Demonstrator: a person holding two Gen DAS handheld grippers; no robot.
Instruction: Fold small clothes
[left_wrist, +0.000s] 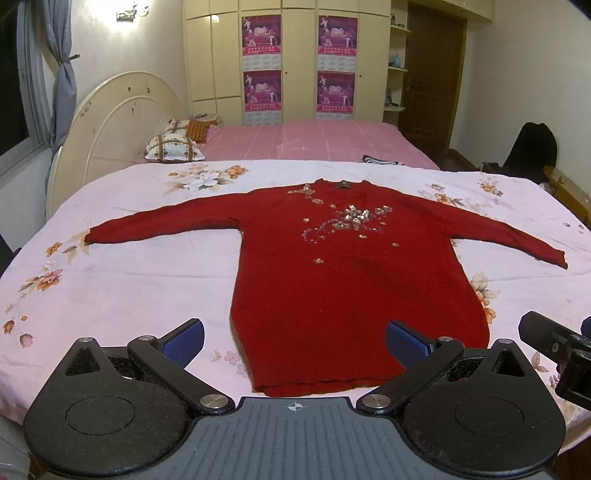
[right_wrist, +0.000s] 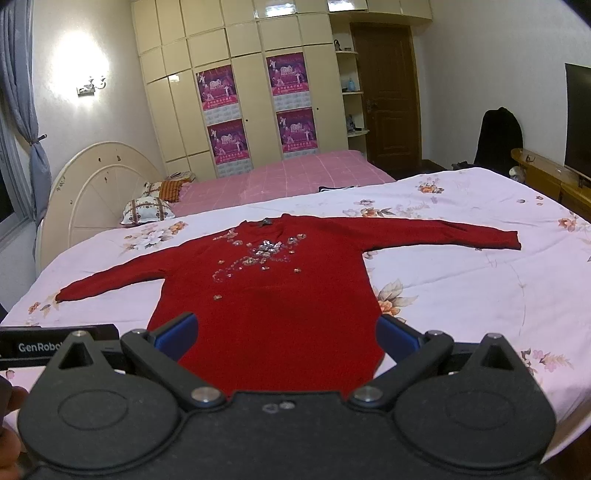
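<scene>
Your red sweater (left_wrist: 332, 280) lies flat on the bed (left_wrist: 129, 288), front side up, on a pale sheet with flowers. Both sleeves are spread out wide, one toward 9 o'clock and one toward 3 o'clock. The neck points to 12 o'clock and the bottom edge is closest to you, at 6 o'clock. Shiny beads (left_wrist: 351, 218) sit on the chest.

Your left claw (left_wrist: 295, 341) is wide open and holds nothing. It hangs above the bottom edge of the sweater, with one blue finger (left_wrist: 184, 341) over the sheet and the other over the red cloth.

Your right claw (right_wrist: 286, 338) is wide open too, with nothing in it. It hangs over the lower part of the sweater, and the red cloth shows between its blue fingers (right_wrist: 175, 334).

Behind the bed, at 12 o'clock, is a second bed with a pink cover (left_wrist: 314, 140) and two pillows (left_wrist: 173, 147).
</scene>
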